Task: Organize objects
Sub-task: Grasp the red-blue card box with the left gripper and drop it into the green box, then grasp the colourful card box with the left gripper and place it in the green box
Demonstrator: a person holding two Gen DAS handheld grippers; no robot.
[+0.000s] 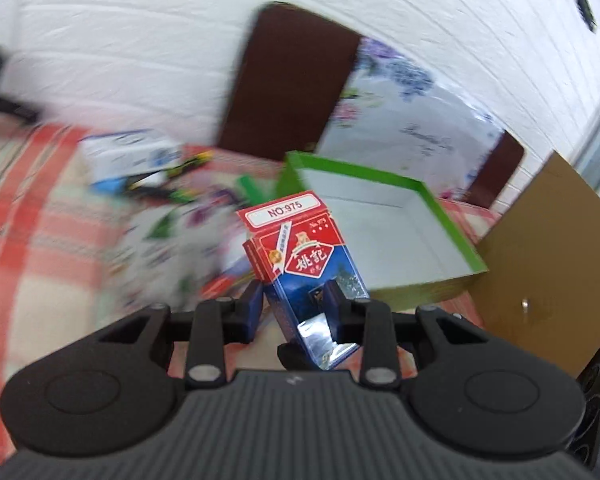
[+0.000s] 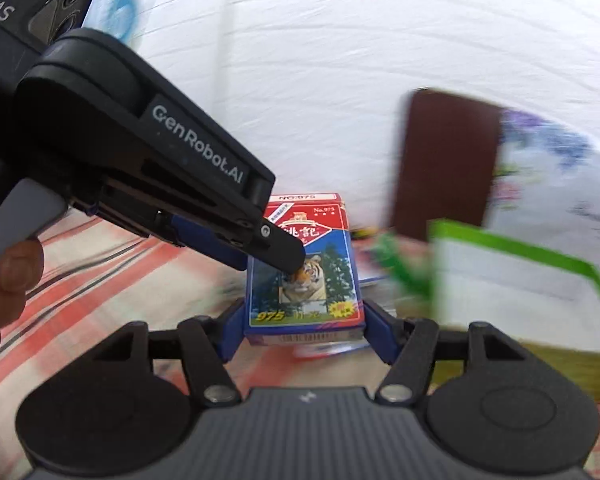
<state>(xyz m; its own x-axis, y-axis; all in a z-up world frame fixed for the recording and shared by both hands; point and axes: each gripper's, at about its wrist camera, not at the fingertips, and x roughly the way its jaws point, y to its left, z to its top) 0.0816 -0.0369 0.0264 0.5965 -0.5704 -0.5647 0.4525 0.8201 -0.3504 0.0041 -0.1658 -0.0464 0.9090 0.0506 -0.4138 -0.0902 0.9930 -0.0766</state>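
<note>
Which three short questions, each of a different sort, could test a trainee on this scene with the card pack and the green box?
1. True or false: the red and blue cardboard playing-card pack lies inside the open green-rimmed cardboard box.
2. Multiple choice: which number is printed on the pack's top flap? A 579, B 975, C 795.
3. Fill in: in the right wrist view, the left gripper reaches the pack from the ____ side of the picture.
Key: 1 false; 2 B; 3 left.

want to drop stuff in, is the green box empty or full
Empty as far as visible: the green-rimmed cardboard box shows only bare white floor in the left wrist view; its near corner is hidden.
</note>
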